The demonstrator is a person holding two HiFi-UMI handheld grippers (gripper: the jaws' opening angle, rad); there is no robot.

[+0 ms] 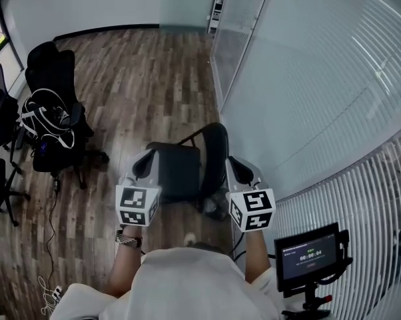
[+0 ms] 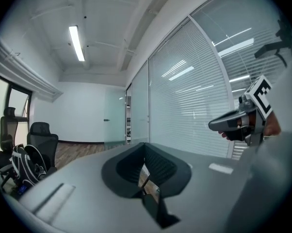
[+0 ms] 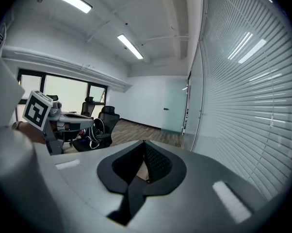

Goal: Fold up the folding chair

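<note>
A black folding chair point(image 1: 179, 171) stands unfolded on the wood floor right in front of me, its seat flat and its backrest point(image 1: 218, 153) toward the glass wall. My left gripper point(image 1: 144, 161) hovers over the seat's left edge, apart from it. My right gripper point(image 1: 240, 168) hangs just past the backrest on the right. Both are shut with nothing between the jaws. The left gripper view has its shut jaws point(image 2: 145, 148) and the right gripper point(image 2: 235, 123) off to the side. In the right gripper view its jaws point(image 3: 145, 145) are shut, with the left gripper point(image 3: 58, 118) at the left.
Black office chairs point(image 1: 50, 99) draped with white cables stand at the left. A glass partition with blinds point(image 1: 307, 92) runs close along the right. A small monitor on a stand point(image 1: 312, 255) is at my lower right. A power strip point(image 1: 52, 296) lies at the lower left.
</note>
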